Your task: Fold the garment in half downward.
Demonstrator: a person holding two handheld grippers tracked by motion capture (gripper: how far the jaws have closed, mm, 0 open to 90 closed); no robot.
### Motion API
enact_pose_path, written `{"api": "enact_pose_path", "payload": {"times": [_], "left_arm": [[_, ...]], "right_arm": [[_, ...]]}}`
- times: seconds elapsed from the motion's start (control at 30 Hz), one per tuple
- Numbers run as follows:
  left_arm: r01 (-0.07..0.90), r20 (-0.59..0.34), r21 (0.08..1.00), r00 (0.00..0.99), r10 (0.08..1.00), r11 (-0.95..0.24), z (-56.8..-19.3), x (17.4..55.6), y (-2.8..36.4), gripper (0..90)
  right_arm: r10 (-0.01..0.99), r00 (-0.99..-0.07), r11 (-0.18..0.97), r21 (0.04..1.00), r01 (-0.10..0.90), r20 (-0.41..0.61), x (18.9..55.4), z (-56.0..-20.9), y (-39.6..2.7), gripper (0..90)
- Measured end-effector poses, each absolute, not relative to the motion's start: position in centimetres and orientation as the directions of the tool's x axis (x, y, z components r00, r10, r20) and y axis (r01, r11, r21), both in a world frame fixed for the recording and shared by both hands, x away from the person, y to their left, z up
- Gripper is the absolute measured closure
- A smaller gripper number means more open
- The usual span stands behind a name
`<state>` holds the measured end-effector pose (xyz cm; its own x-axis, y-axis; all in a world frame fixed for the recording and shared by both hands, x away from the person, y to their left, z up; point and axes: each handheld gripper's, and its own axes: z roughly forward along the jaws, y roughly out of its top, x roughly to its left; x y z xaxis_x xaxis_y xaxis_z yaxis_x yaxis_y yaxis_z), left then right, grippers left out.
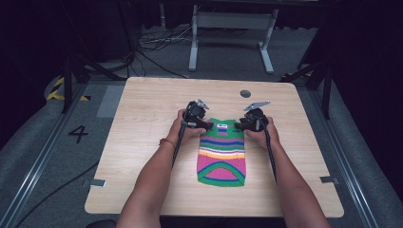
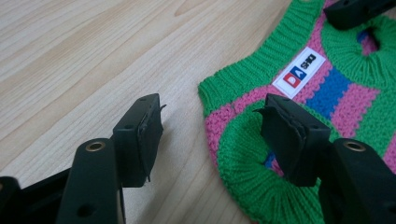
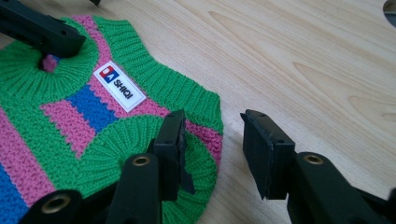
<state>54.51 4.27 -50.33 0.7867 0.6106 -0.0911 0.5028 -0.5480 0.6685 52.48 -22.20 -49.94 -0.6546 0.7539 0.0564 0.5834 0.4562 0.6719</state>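
Both sets of jaws open, straddling top corners of striped sweater (image 1: 221, 152): left gripper (image 2: 212, 135), right gripper (image 3: 212, 149). Nothing pinched yet; grasping, lifting still ahead.

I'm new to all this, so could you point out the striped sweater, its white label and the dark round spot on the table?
striped sweater (image 1: 221, 154), high view, middle stripes.
white label (image 3: 119, 85), right gripper view, label's centre.
dark round spot (image 1: 245, 93), high view, its middle.
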Motion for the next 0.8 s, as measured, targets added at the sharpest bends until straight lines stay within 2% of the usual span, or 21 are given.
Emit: {"api": "enact_pose_path", "payload": {"times": [0.23, 0.37, 0.43, 0.53, 0.8], "left_arm": [[0.508, -0.1, 0.663, 0.788, 0.608, -0.55, -50.38, 54.6, 4.31, 39.5], [0.503, -0.126, 0.668, 0.803, 0.583, -0.549, -50.33, 54.47, 4.21, 54.1], [0.504, -0.143, 0.664, 0.811, 0.567, -0.553, -50.28, 54.45, 4.16, 65.9], [0.499, -0.146, 0.663, 0.817, 0.557, -0.559, -50.24, 54.37, 3.98, 74.1], [0.471, -0.085, 0.663, 0.82, 0.567, -0.582, -50.04, 54.25, 3.52, 80.3]], "right_arm": [[0.755, -0.65, 0.437, 0.673, 0.597, 0.087, 52.69, -50.13, -22.44, 60.0], [0.742, -0.663, 0.441, 0.672, 0.595, 0.1, 52.62, -50.09, -22.27, 70.6], [0.737, -0.667, 0.443, 0.668, 0.598, 0.108, 52.57, -50.05, -22.19, 75.5], [0.731, -0.672, 0.443, 0.666, 0.6, 0.119, 52.56, -50.04, -22.13, 82.1], [0.736, -0.671, 0.453, 0.673, 0.584, 0.087, 52.53, -49.9, -21.73, 85.5]]}}
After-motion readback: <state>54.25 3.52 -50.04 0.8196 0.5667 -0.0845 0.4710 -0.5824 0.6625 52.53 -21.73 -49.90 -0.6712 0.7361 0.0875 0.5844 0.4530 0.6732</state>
